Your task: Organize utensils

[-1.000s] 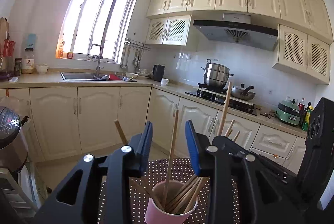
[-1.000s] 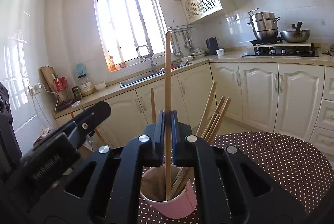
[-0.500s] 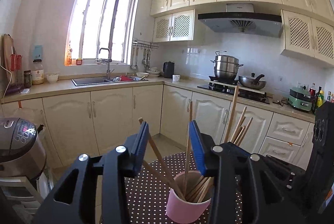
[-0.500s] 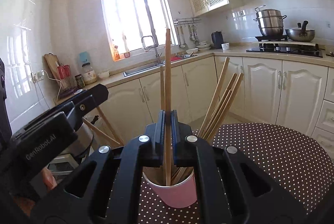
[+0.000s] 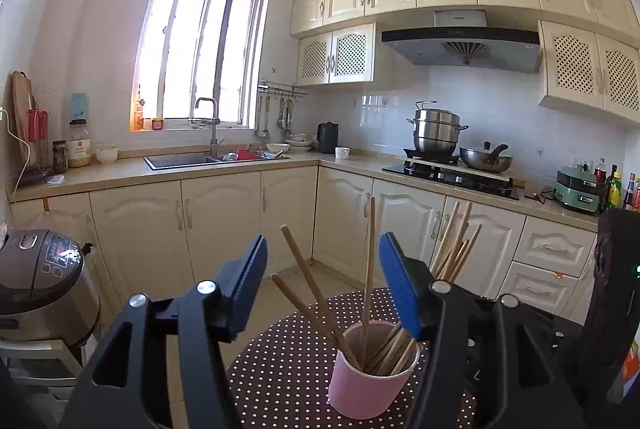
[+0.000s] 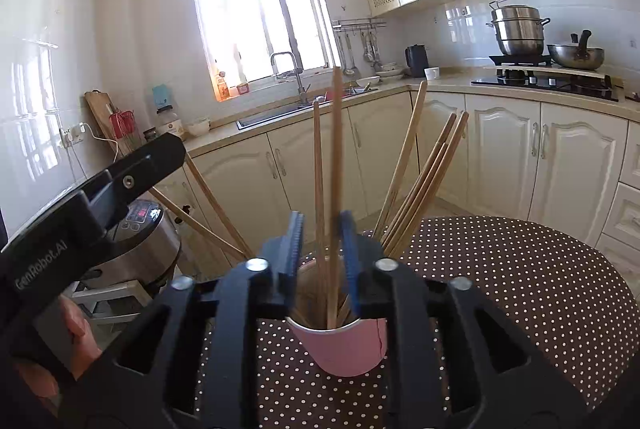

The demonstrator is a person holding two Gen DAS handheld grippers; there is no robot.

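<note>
Released since 0.5 s ago, 1 chopstick [image 6: 335,165] stands in the pink cup [image 6: 344,349] on the dotted table [image 6: 520,289], between the opening right gripper [image 6: 320,249] jaws, untouched; the left gripper [image 5: 322,269] is also opening, gripping nothing.

Right gripper [image 6: 320,253] jaws opening off the chopstick [image 6: 335,149], now loose in cup [image 6: 344,349].

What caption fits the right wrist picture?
Right gripper opening around a wooden chopstick standing in the pink cup.
</note>
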